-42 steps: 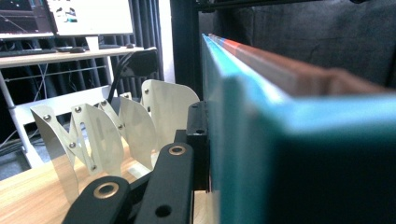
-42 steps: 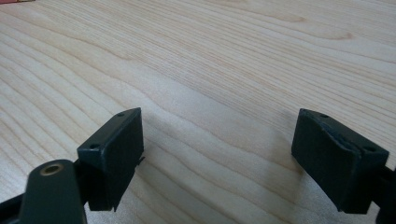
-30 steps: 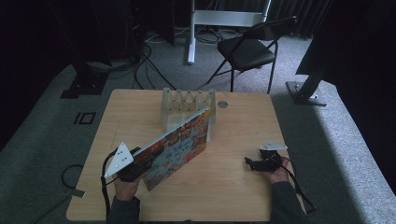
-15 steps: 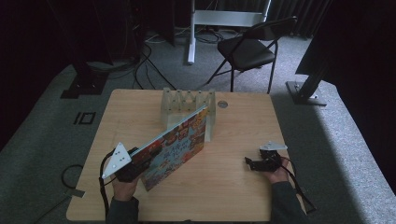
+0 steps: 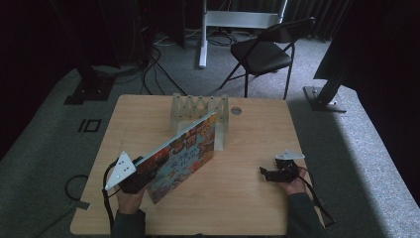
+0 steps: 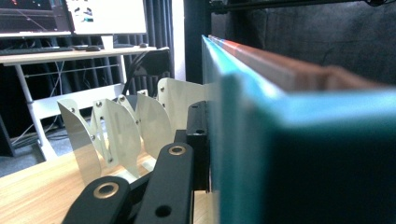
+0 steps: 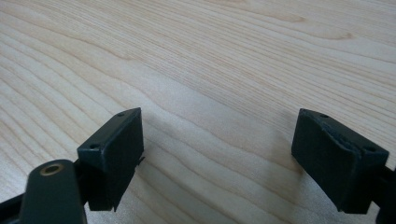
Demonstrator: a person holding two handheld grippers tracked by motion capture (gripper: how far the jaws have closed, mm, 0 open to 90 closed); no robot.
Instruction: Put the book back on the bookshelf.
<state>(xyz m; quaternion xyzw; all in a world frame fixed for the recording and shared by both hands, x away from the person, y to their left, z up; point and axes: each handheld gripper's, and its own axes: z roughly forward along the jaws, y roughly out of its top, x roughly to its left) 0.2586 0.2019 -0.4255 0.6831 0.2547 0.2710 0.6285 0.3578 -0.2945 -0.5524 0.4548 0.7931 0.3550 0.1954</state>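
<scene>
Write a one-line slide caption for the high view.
Left gripper clamps a colourful book tilted toward the white slotted rack; right gripper rests open on the wooden table.

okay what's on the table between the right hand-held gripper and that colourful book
Nothing: in the high view, bare wooden table separates the right hand-held gripper from the colourful book, which the left hand-held gripper holds tilted toward the white rack.

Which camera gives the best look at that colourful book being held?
The high view: there the book shows its whole printed cover, tilted, with its far end at the white rack. The left gripper view shows just its teal edge close up, clamped in the left gripper. The right gripper view looks at table wood.
</scene>
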